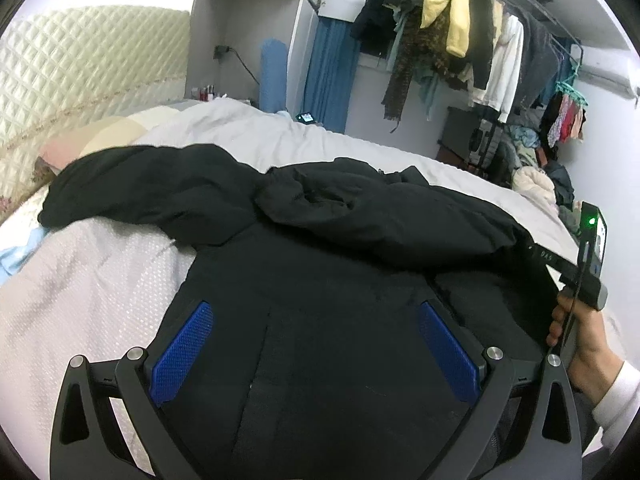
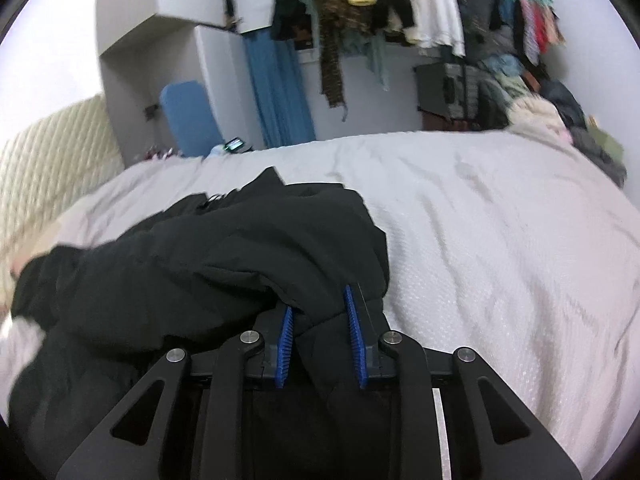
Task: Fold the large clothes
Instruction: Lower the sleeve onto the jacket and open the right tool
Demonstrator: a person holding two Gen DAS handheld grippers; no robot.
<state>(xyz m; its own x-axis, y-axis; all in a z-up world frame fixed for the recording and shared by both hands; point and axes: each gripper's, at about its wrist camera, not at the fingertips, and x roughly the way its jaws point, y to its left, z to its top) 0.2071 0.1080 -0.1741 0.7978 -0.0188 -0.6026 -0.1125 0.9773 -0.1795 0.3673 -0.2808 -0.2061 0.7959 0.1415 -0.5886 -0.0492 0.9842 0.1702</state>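
A large black jacket (image 1: 320,248) lies spread on the white bed cover (image 1: 88,288), one sleeve thrown out to the left and another folded across its upper part. My left gripper (image 1: 316,312) is open, its blue pads (image 1: 184,344) wide apart just above the jacket's body. My right gripper (image 2: 320,300) is shut on a bunched fold of the black jacket (image 2: 224,248) at its right edge, cloth pinched between its blue pads (image 2: 354,332). The right gripper also shows at the right edge of the left wrist view (image 1: 588,256), held by a hand.
A quilted cream headboard (image 1: 80,80) and pillows (image 1: 100,140) are at the left. A rack of hanging clothes (image 1: 460,40) and a pile of laundry (image 1: 532,176) stand beyond the bed's far side. The bed cover (image 2: 500,240) extends to the right of the jacket.
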